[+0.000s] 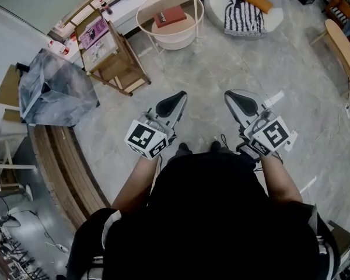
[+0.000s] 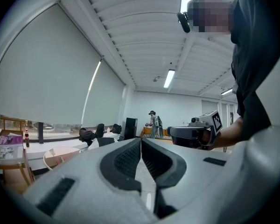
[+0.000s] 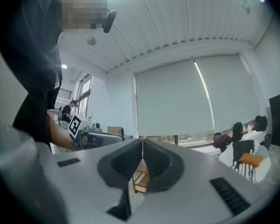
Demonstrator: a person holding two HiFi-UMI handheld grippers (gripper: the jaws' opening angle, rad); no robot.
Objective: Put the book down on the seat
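- Left gripper (image 1: 174,101): grey, two-jaw; pads pressed together, nothing between.
- Right gripper (image 1: 238,100): same state, empty.
- Red rectangular book (image 1: 170,16): flat on round white wire-rimmed side table (image 1: 144,7), well apart from both grippers, not yet lifted.
- White rounded upholstered seat (image 1: 217,4): just beside table, partly covered by black-and-white striped throw (image 1: 244,17) and orange cushion (image 1: 256,0).
- Step judged: approach to book.
- Handling advice: spread jaws before arrival, pinch one book edge, lift clear of wire rim, set on bare seat patch.
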